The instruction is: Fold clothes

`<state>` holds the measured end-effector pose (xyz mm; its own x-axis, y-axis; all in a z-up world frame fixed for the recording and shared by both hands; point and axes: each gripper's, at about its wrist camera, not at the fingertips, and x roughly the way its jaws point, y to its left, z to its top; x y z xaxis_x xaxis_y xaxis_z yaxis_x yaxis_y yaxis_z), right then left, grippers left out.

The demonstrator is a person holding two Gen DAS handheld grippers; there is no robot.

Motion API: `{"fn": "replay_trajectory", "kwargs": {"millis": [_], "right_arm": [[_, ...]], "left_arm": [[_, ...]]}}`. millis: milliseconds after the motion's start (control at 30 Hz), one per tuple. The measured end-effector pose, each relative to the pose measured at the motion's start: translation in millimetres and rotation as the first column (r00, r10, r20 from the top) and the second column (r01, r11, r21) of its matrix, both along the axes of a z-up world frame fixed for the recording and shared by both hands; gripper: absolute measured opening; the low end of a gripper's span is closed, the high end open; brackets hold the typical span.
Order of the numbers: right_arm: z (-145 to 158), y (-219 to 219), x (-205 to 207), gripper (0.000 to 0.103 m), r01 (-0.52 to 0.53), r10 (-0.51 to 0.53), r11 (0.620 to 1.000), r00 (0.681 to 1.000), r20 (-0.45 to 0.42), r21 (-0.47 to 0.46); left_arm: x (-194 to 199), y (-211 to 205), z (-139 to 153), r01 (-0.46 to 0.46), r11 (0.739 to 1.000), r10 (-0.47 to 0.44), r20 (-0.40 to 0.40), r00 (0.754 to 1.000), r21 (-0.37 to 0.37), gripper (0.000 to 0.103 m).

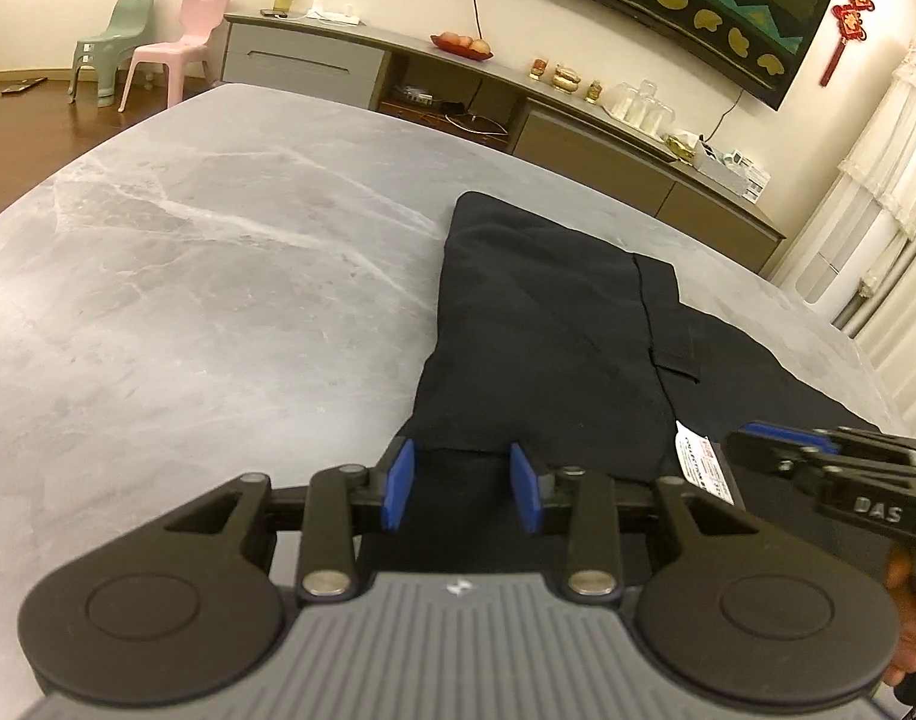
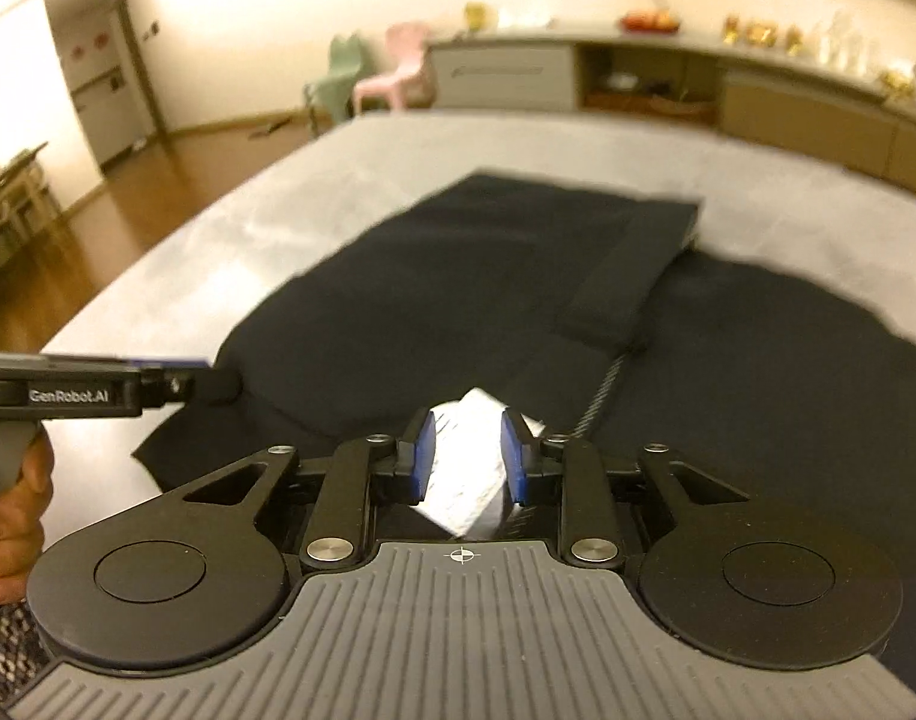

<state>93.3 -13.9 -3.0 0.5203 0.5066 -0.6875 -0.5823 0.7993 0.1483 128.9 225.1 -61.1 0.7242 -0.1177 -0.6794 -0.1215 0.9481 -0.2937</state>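
A black garment (image 1: 547,324) lies spread on the grey marble table (image 1: 188,276), with its waistband and a belt loop (image 1: 676,363) folded over on top. My left gripper (image 1: 463,480) is open, its blue pads (image 1: 401,483) on either side of the cloth's near left edge. A hand holds my right gripper (image 1: 775,450) just to its right, beside a white care label (image 1: 706,468). In the right wrist view, the right gripper (image 2: 468,456) is open low over the garment (image 2: 434,288), with the white label (image 2: 466,468) between its pads. The left gripper (image 2: 176,381) is at the cloth's left edge.
Bare table top (image 2: 230,228) stretches left of and beyond the garment. Behind the table runs a low cabinet (image 1: 577,120) with a fruit bowl, glasses and ornaments. Two small plastic chairs (image 1: 170,54) stand on the wooden floor at far left. A white curtain (image 1: 877,192) hangs at right.
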Motion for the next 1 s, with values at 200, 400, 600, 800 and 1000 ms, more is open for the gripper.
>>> {"fn": "replay_trajectory", "kwargs": {"millis": [200,400,600,800,1000], "right_arm": [[8,0,-2,0.035,-0.016,0.016,1.0,1.0,0.024,-0.002],[28,-3,6,0.034,0.001,-0.001,1.0,0.996,0.086,0.007],[33,17,89,0.034,0.085,-0.073,0.993,0.989,0.131,-0.087],[-17,29,149,0.026,0.129,-0.132,0.972,0.991,0.0,-0.198],[-20,58,151,0.027,0.061,-0.063,0.992,0.998,-0.014,-0.113]], "left_arm": [[1,-2,5,0.002,1.0,-0.002,0.008,1.0,0.006,0.037],[-7,-5,16,0.022,1.0,-0.022,0.069,0.997,0.001,0.037],[4,-23,4,0.099,0.995,-0.099,0.008,0.995,0.018,0.037],[-1,-47,-14,0.142,0.973,-0.134,-0.058,0.989,0.181,0.037],[5,-47,-15,0.141,0.976,-0.133,-0.061,0.989,0.163,0.039]]}}
